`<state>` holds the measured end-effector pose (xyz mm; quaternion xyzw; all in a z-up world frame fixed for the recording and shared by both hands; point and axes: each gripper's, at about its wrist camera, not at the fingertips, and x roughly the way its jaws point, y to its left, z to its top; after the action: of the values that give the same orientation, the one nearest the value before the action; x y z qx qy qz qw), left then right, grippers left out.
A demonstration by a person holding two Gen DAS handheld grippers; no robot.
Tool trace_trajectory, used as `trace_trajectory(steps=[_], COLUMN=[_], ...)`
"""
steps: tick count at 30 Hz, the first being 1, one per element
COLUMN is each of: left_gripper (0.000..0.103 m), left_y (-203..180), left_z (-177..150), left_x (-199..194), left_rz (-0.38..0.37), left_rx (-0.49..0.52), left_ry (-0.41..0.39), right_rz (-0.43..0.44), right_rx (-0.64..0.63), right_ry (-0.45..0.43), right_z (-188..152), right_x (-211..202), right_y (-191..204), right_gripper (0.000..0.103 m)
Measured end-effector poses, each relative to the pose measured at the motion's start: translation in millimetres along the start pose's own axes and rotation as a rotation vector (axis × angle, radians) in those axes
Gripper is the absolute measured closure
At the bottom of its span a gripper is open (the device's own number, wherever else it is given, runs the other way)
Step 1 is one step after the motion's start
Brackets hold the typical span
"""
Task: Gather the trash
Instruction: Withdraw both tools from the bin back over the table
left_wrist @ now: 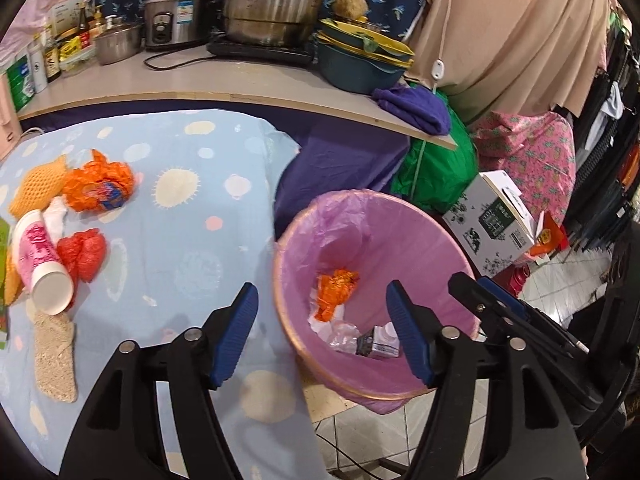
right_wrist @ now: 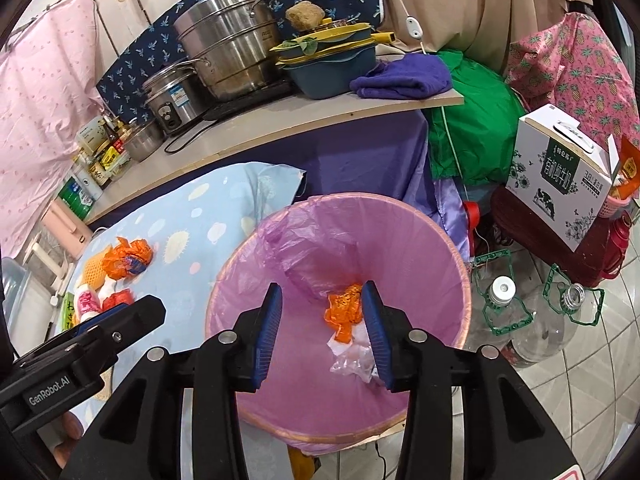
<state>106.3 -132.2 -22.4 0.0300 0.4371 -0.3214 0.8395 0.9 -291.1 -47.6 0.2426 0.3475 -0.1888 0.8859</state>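
Nearest, the left gripper (left_wrist: pixel 322 334) hangs with its blue-padded jaws spread wide and empty, straddling the near-left rim of the waste bin (left_wrist: pixel 280 288). The right gripper (right_wrist: pixel 322 334) hovers directly over the bin's mouth, jaws moderately parted with nothing between the pads.

The bin, lined with a pink plastic bag (right_wrist: pixel 304 240), stands on a pale tiled floor (right_wrist: pixel 600 360) just right of a low surface covered in a light blue spotted cloth (left_wrist: pixel 192 240). Inside it lie a crumpled orange wrapper (right_wrist: pixel 344 310), white tissue and what looks like a small carton, partly hidden by a finger.

On the cloth's left side more trash waits: a tipped paper cup (left_wrist: pixel 40 260), a red crumpled bag (left_wrist: pixel 84 254), an orange wrapper (left_wrist: pixel 100 188), a yellow foam net (left_wrist: pixel 38 188) and a beige mesh pad (left_wrist: pixel 56 356).

Right of the bin stand two clear plastic jugs (right_wrist: pixel 516 320) and a milk carton box (right_wrist: pixel 560 176).

Farther back, a counter (left_wrist: pixel 240 80) carries a steel steamer pot (left_wrist: pixel 276 4), a rice cooker (left_wrist: pixel 176 12), stacked basins (left_wrist: pixel 360 60), bottles and a folded purple towel (left_wrist: pixel 416 106), before beige curtains (left_wrist: pixel 520 20).
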Motion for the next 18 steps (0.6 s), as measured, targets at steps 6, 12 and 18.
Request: trace_trajectory(steps=[6,12,18], left_gripper=[0.038,0.037,0.034], left_y=[28,60,94], left_z=[-4,-13,-22], left_x=[-13,-29,-43], left_rz=[0.053,0.149,0.272], left_rx=[-0.054,-0.101,-0.141], left_ry=[-0.013,-0.032,-0.03], right_rz=[0.03,0.062,0.097], right_rx=[-0.039,-0.081,-0.129], right_ry=[0.011,0.025,0.05], right_z=[-3,-10,-19], right_x=[2,4,12], right_y=[22,48,79], right_gripper=[0.063,0.063,0.063])
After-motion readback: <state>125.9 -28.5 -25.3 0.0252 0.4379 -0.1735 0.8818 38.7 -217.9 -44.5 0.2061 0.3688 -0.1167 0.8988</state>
